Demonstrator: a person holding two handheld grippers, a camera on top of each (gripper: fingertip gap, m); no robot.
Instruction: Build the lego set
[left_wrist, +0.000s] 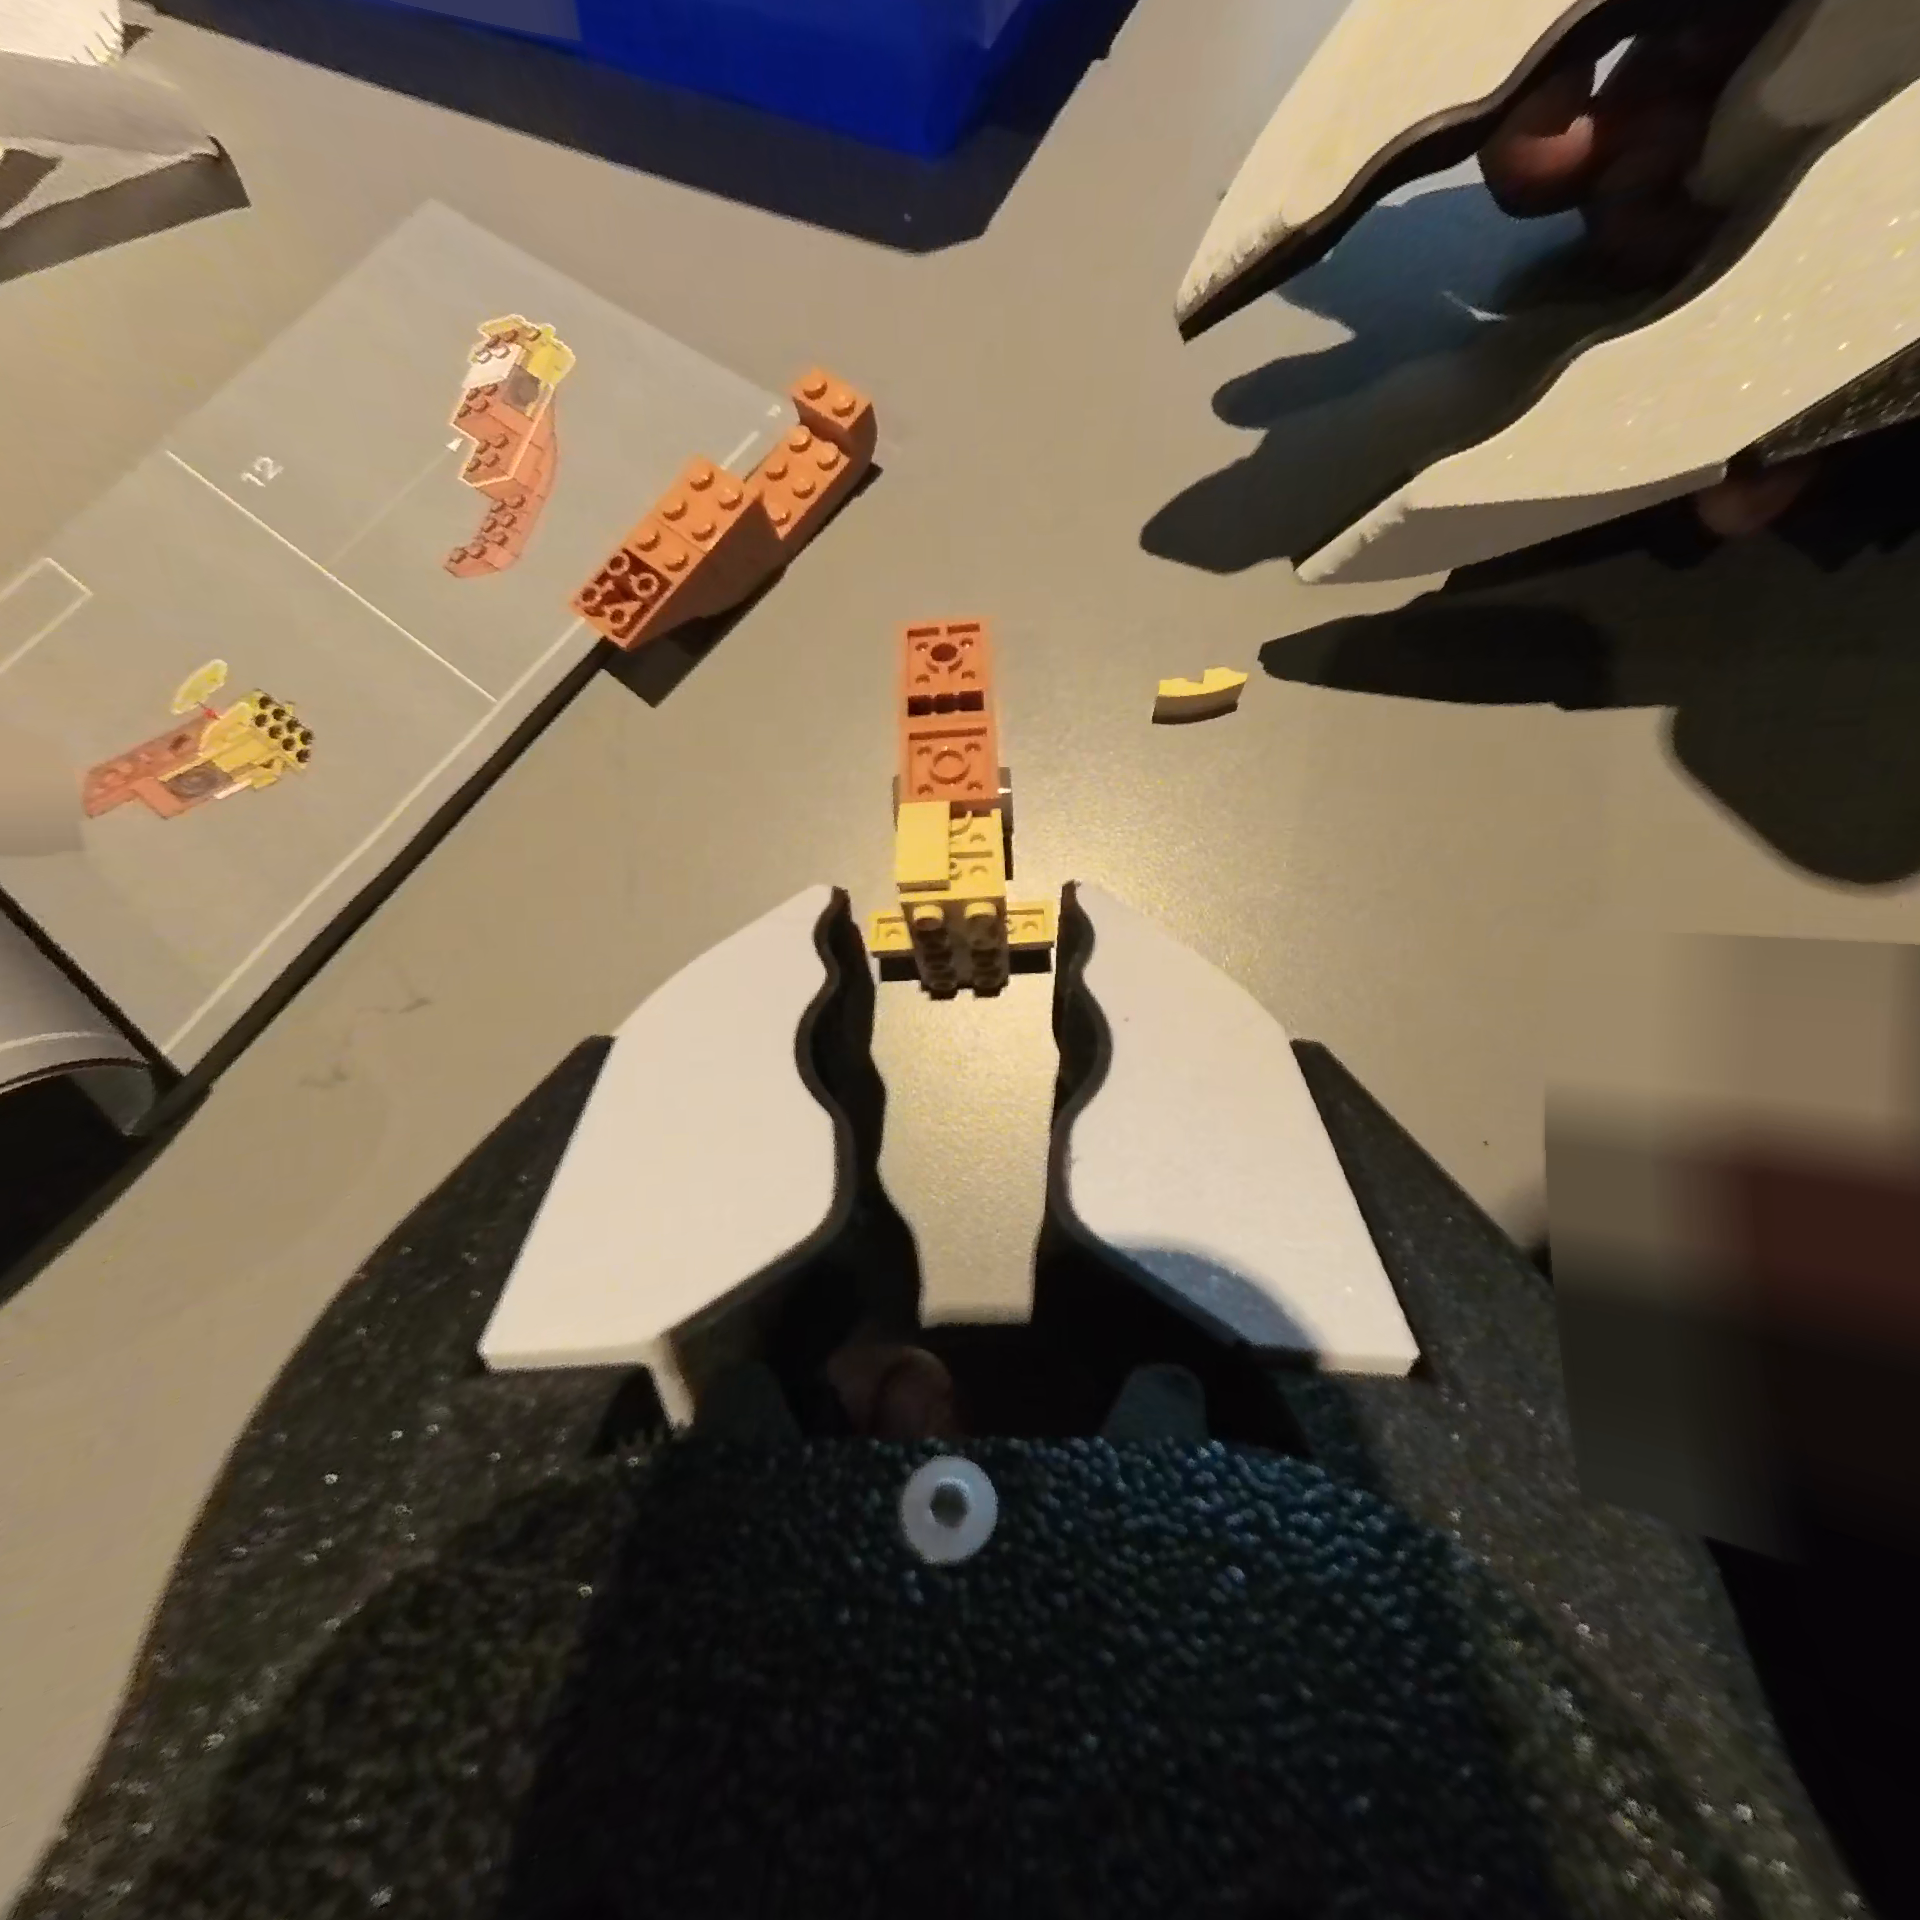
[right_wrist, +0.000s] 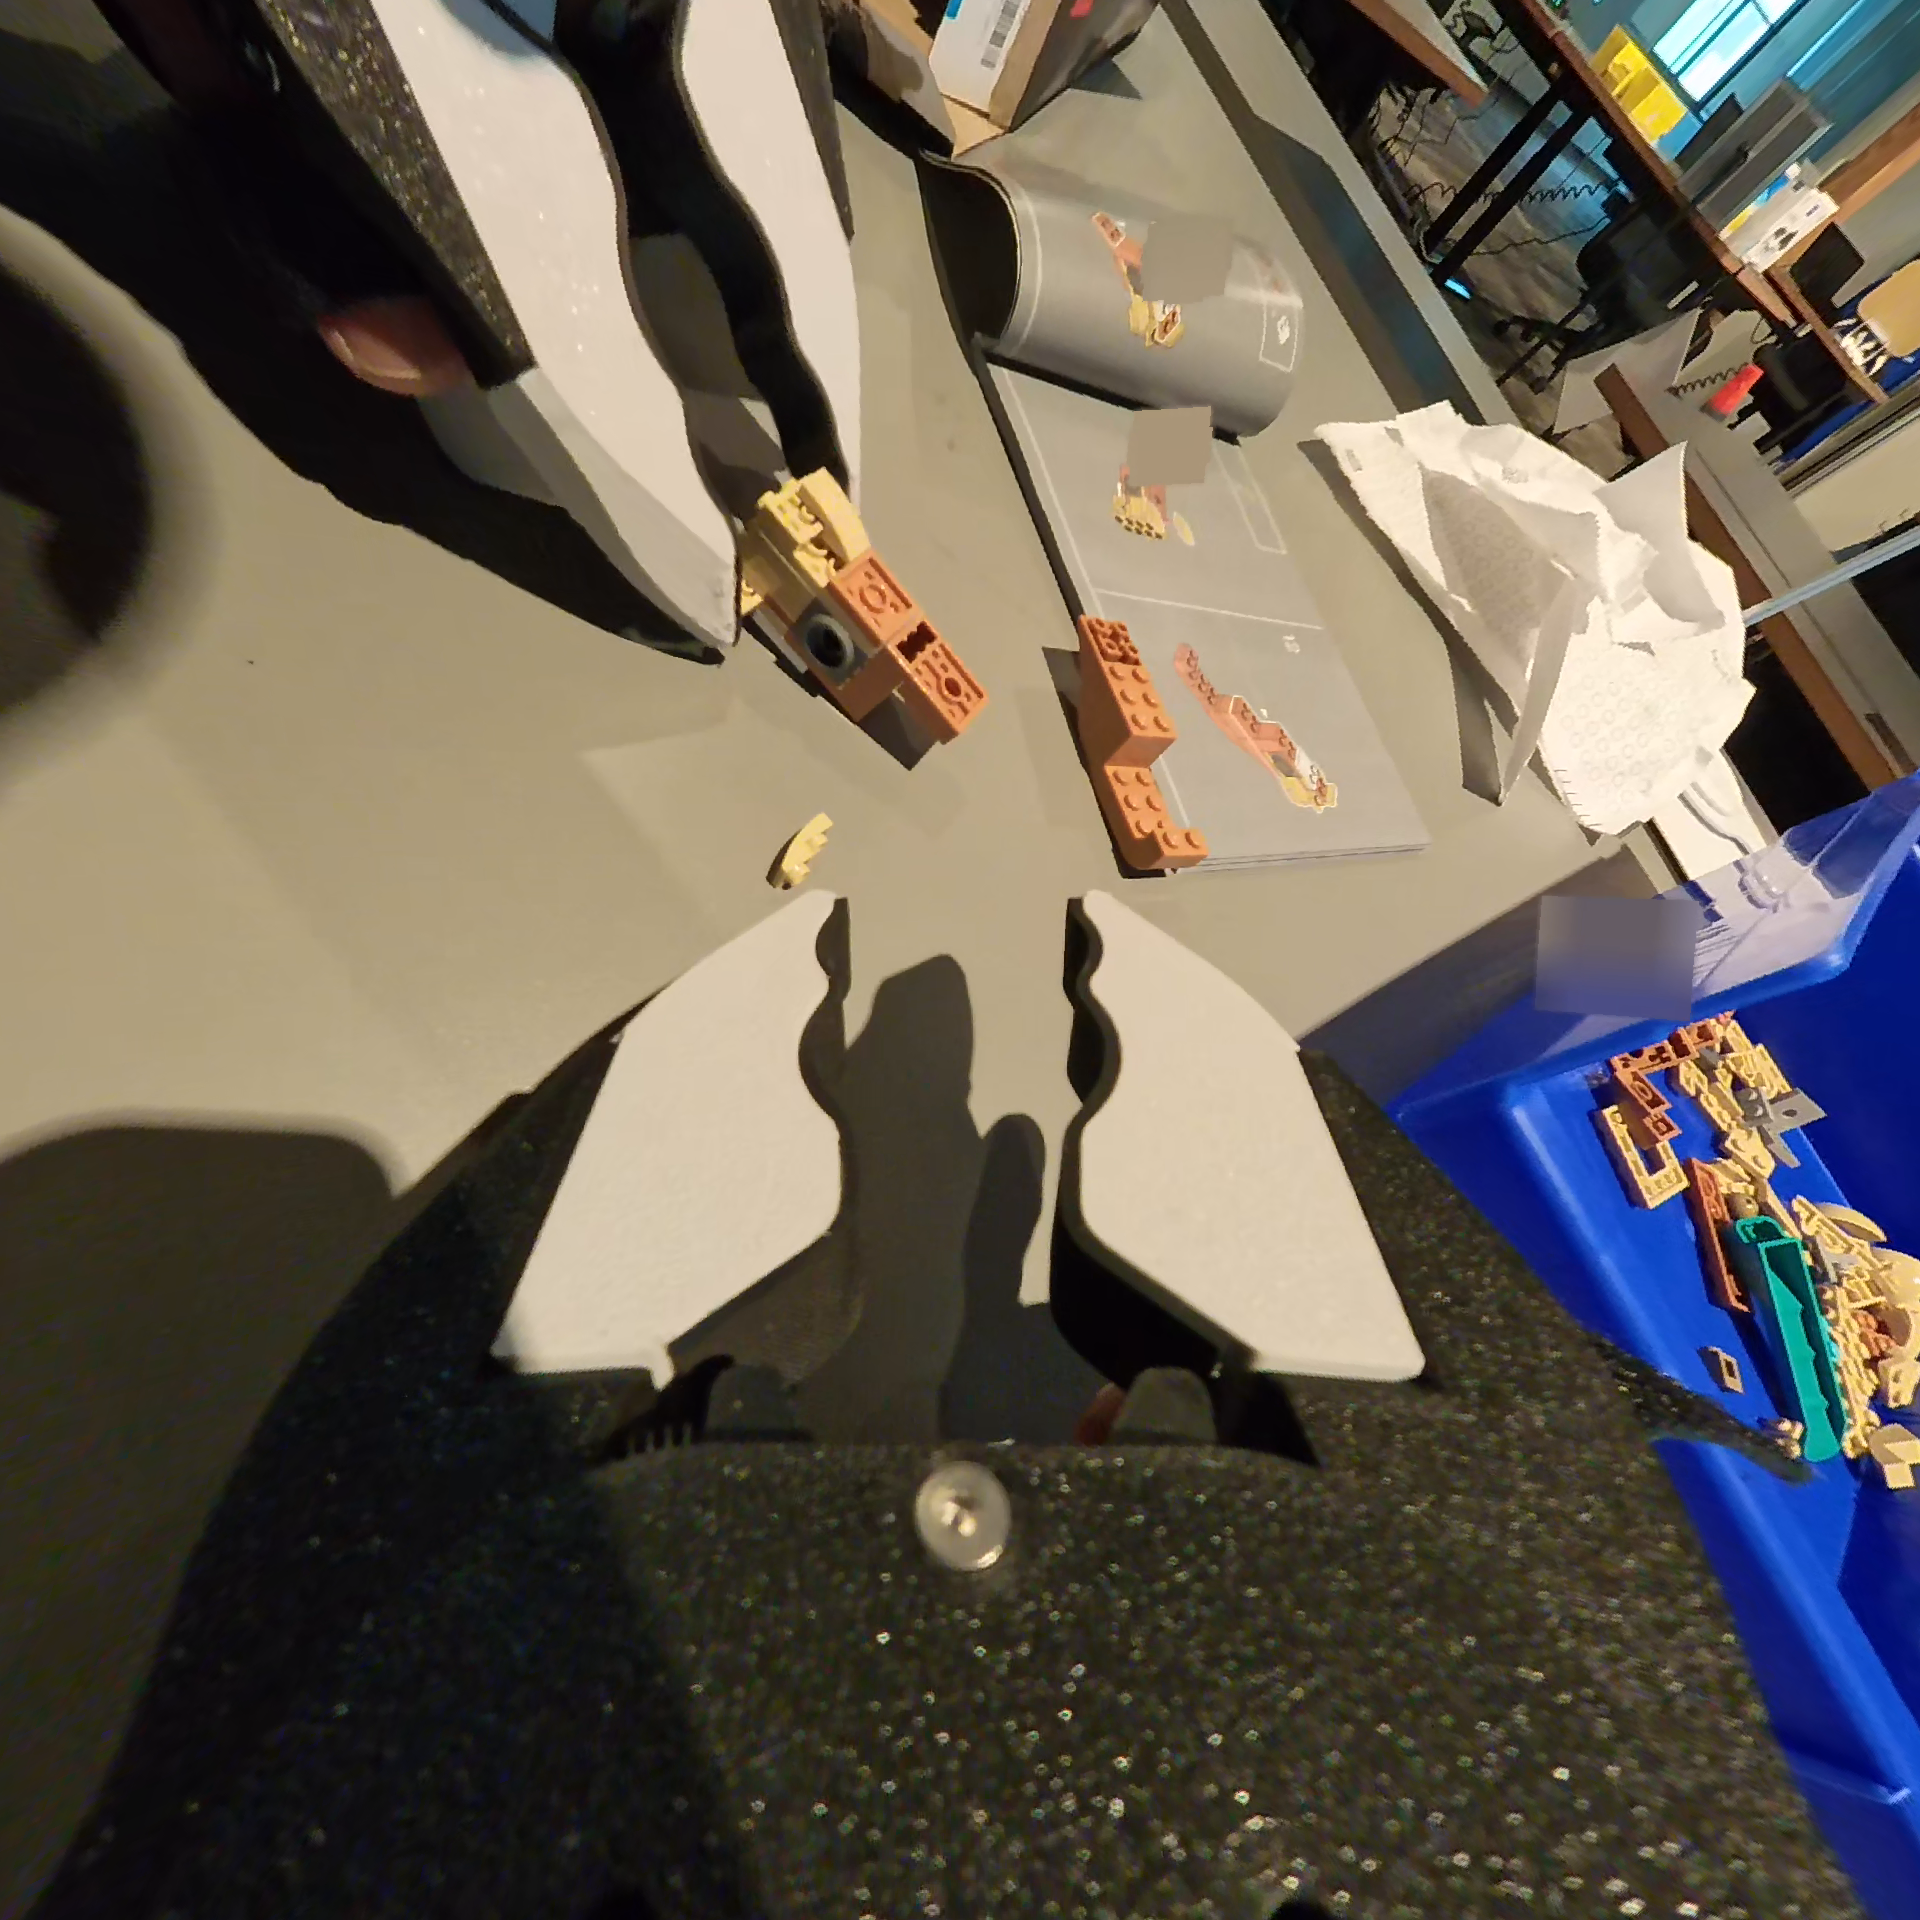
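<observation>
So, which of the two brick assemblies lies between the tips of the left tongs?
The tan and brown assembly, whose tan end sits between the left tongs. The other, the all-brown stepped assembly, rests on the instruction booklet edge.

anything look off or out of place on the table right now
One thing: a small tan curved piece lies alone on the bare table, apart from the tan-and-brown assembly at the left gripper tips, and outside the blue bin that holds the other loose parts. Nothing looks damaged.
</observation>
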